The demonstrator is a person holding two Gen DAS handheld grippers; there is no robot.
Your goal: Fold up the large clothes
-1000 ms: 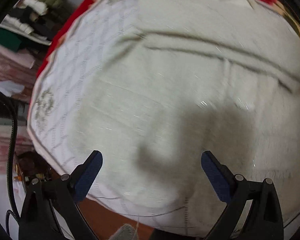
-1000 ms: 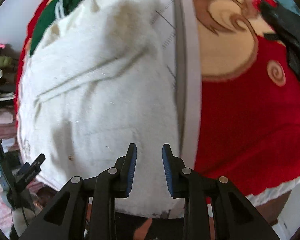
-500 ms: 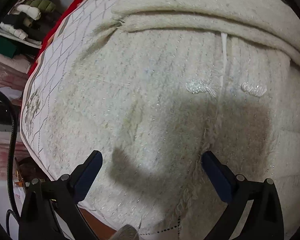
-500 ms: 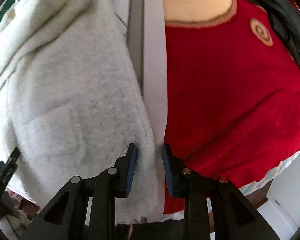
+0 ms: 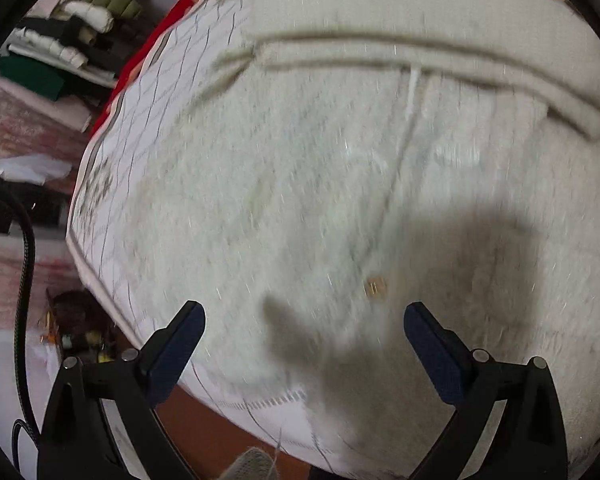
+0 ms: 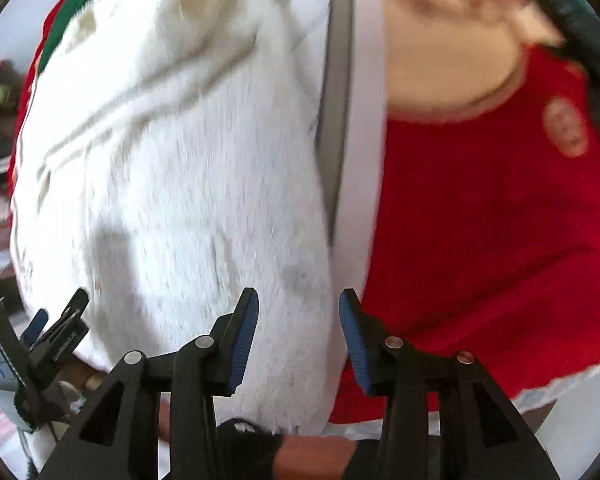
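A large cream fuzzy garment (image 5: 340, 184) lies spread on a white quilted cloth (image 5: 148, 136); a folded band of it crosses the far side (image 5: 420, 52). My left gripper (image 5: 304, 324) is open and empty above its near part. In the right wrist view the garment (image 6: 172, 184) fills the left half, with its right edge running between the fingers. My right gripper (image 6: 298, 308) is open with the garment's edge in the gap, not clamped. The left gripper also shows at the lower left of the right wrist view (image 6: 48, 332).
A red patterned blanket (image 6: 480, 240) covers the surface to the right of the white cloth's grey-striped border (image 6: 336, 120). Stacked folded clothes (image 5: 64, 40) sit on shelves at far left. A black cable (image 5: 24, 264) hangs at left. The bed's near edge drops to a brown floor (image 5: 216, 440).
My right gripper has opened from nearly shut and pulled back a little from the garment's edge. My left gripper has backed away from the garment, still open.
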